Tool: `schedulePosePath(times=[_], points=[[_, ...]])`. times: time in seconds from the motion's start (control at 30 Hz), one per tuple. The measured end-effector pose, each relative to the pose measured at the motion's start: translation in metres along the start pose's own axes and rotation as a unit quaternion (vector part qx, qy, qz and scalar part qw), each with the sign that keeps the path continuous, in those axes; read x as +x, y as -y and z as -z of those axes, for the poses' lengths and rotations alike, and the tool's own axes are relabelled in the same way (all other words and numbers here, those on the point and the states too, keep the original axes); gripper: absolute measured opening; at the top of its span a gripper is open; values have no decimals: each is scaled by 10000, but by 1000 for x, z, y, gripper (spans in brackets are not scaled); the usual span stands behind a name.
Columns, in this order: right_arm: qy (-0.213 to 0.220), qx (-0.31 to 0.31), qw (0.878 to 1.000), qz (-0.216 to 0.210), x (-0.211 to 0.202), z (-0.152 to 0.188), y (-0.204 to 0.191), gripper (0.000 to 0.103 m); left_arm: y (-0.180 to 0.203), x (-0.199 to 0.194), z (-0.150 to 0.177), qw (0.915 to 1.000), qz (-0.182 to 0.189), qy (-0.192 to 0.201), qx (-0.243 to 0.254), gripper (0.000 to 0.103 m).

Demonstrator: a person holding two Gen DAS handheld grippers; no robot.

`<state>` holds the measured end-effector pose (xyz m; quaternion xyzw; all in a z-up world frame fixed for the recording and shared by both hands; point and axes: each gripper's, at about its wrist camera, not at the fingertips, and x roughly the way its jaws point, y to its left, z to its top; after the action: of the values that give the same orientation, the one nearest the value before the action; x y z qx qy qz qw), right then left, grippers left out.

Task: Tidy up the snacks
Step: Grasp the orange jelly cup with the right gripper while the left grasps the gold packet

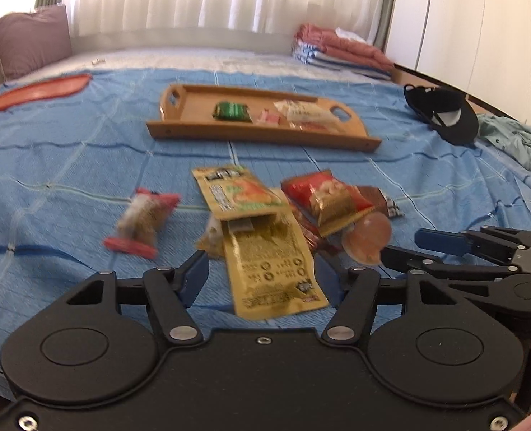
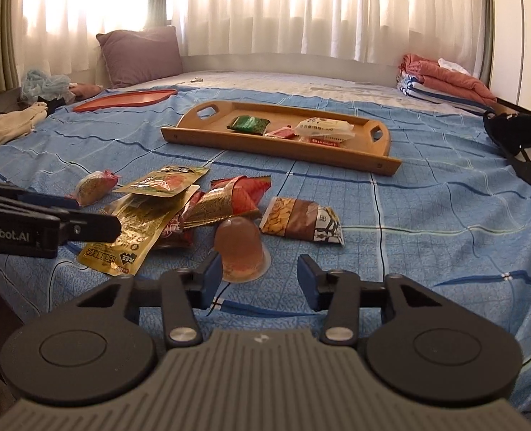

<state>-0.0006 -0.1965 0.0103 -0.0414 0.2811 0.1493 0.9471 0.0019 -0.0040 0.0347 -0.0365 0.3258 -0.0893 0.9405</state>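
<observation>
**Gold pouch and jelly cup could both slip**

Gold foil is slick: the gold pouch lies flat between the left gripper's parted jaws, not pinched as far as shows, and may slide or drag its overlapping neighbours. On the pouch's right side, the domed jelly cup sits by the right gripper's inner finger, jaws apart; closing off-centre could topple it. Beyond the pouch, the wooden tray holds few packets.
</observation>
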Motion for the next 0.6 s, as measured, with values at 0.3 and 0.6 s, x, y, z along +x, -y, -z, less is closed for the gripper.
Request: schedulePosePath(times=[0.3, 0.6], points=[[27, 185, 9998, 86, -6, 7, 11, 59, 19, 31, 2, 9997, -136, -166, 63, 77], [3, 140, 9999, 12, -3, 7, 9, 61, 19, 38, -2, 9997, -145, -142, 111, 66]])
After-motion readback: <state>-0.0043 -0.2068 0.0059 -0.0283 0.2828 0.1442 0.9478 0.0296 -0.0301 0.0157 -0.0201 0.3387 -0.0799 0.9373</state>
